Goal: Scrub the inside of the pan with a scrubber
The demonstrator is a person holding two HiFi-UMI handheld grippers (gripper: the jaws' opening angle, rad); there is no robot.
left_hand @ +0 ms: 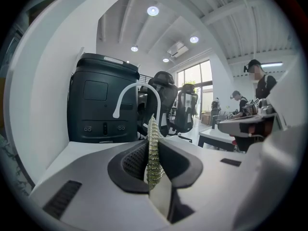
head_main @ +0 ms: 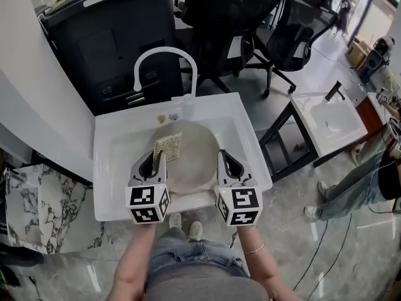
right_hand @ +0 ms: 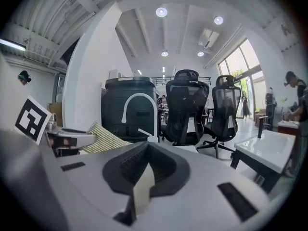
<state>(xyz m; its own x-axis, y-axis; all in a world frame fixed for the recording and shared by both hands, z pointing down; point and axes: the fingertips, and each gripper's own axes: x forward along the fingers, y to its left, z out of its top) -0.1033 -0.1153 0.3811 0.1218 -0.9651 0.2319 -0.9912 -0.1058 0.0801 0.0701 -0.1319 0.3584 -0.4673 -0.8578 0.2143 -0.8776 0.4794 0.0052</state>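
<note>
Right now, head view: the left gripper (head_main: 152, 160) is pinching a scrubber (head_main: 168, 147), a flat yellowish woven pad w/ a ribbed look. It is holding it over the left part of the pan (head_main: 194, 158), which is sitting in the white sink (head_main: 113, 162) below the arched white faucet (head_main: 164, 54). The pan is showing as a pale cream round, matte & smooth; can't tell from here whether the pad is touching it or hanging just above. The right gripper (head_main: 229, 163) is hovering at the pan's right edge, approx level w/ the left one. Left gripper view: the jaws are clamping tight on the scrubber, seen edge-on as a thin, knobbly mesh strip standing upright btwn the ridged black pads; the pan isn't showing here. Right gripper view: the jaws are meeting w/ nothing btwn them, so that one is carrying nothing. The pad's checked weave is showing off to the left, w/ black office chairs (right_hand: 202, 109) far behind. Judging by this, scrubbing is prob. only about to begin. The next move is calling for laying the pad flat on the pan's inner surface & rubbing w/ pressure. The right gripper is likely needed to steady the rim, since a smooth pan in a slick sink may slide.
</note>
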